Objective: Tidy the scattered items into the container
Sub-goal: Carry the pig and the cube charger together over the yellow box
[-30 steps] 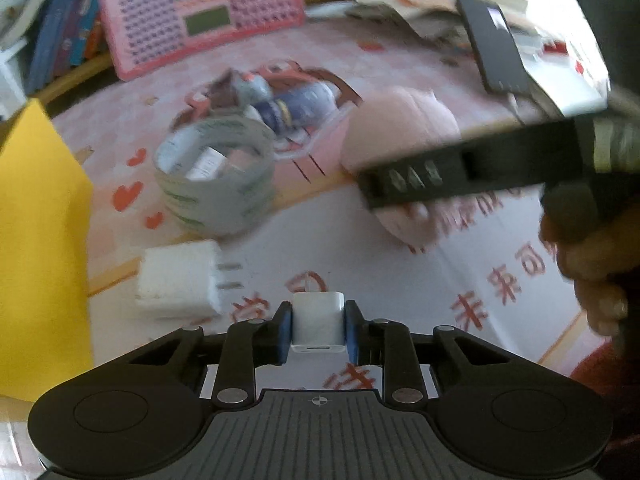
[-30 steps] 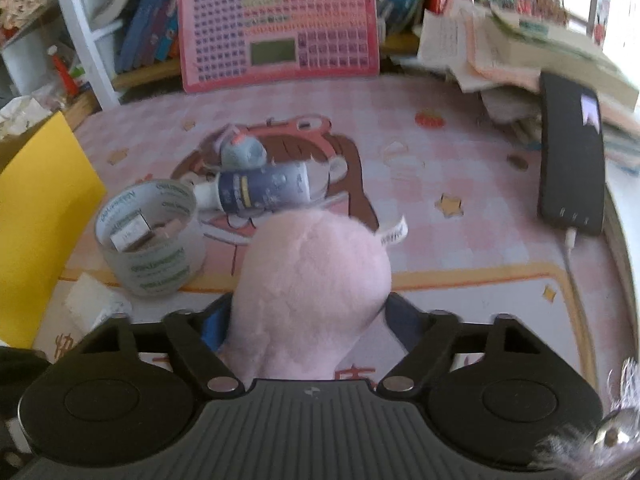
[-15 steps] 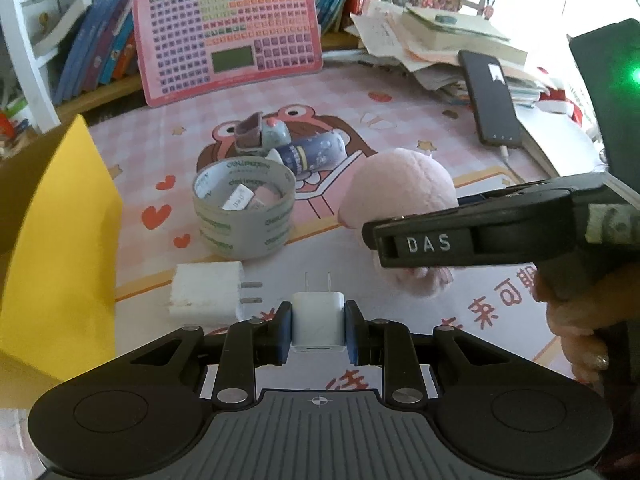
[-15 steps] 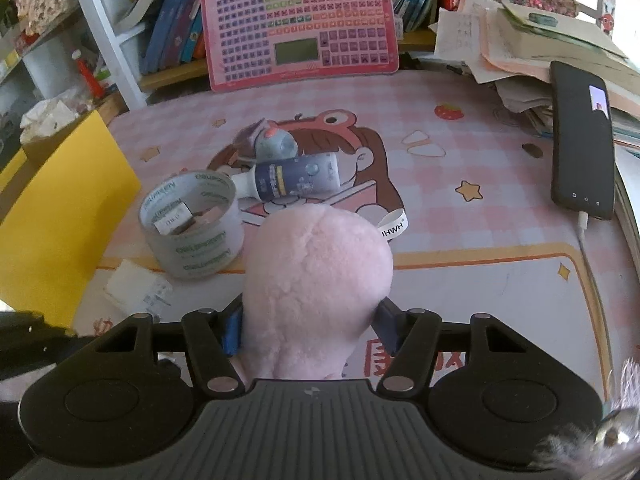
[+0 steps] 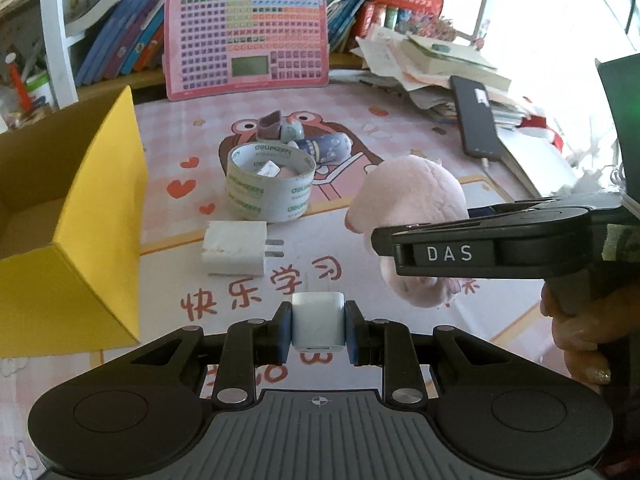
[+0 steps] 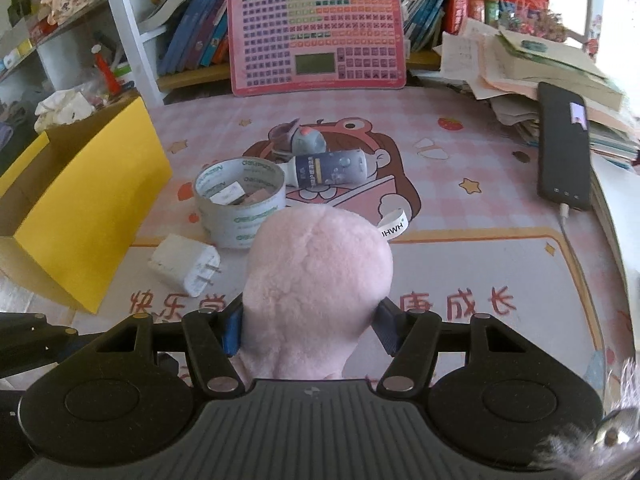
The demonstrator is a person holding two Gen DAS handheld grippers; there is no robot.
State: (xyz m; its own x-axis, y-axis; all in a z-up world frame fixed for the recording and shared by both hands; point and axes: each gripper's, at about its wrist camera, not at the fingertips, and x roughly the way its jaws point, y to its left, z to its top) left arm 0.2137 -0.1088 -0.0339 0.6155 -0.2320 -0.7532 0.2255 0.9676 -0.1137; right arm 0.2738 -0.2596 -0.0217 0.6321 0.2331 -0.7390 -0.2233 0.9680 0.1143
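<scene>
Left wrist view shows the left tool [image 5: 318,326] clamped on a small white charger [image 5: 318,322], as 1 second ago, now higher above the surface [image 5: 460,344], with the yellow box [image 5: 96,240] in fuller view at left. Right tool [image 6: 310,328] grips the pink plush toy [image 6: 316,272]; its jaws have just been closing tighter on it. Tape roll [image 6: 240,204] and 1 larger white charger [image 6: 184,270] lie just right of the box.
</scene>
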